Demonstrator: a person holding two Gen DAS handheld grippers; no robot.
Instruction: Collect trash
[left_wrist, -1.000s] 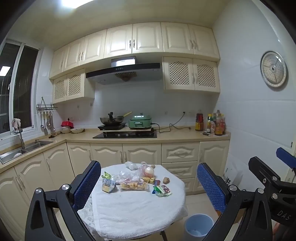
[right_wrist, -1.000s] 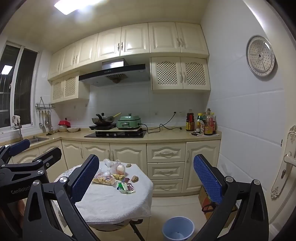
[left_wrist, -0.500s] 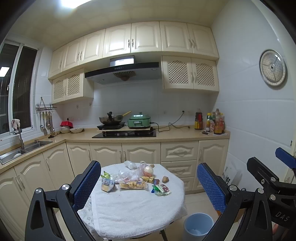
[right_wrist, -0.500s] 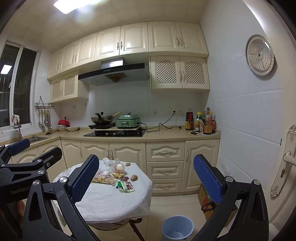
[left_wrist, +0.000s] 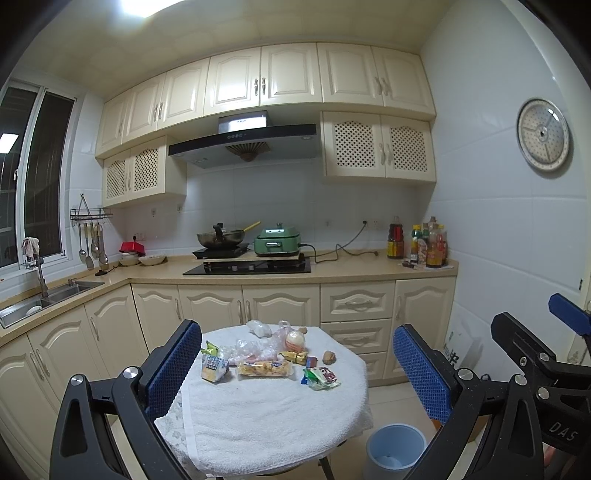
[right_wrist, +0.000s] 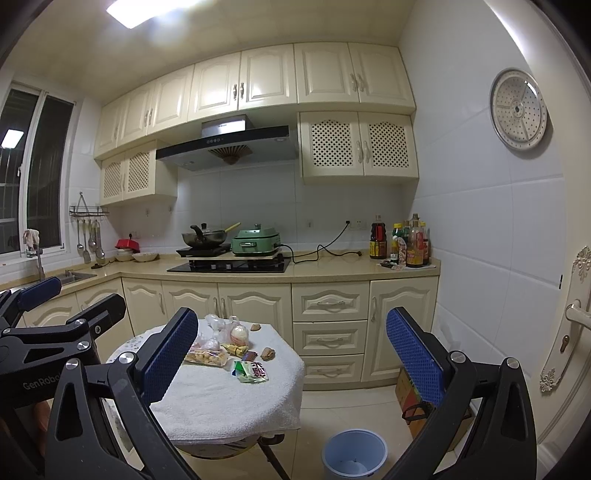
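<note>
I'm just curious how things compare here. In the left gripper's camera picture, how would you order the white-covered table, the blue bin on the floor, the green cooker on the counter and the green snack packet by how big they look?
1. Table
2. Bin
3. Cooker, farther from the camera, so its rank against the bin is unsure
4. Snack packet

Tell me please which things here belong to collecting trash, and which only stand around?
For the job: green wrapper, yellow snack bag, clear packet of snacks, blue bin.

Only standing around: wok, green cooker, sauce bottles, sink.
</note>
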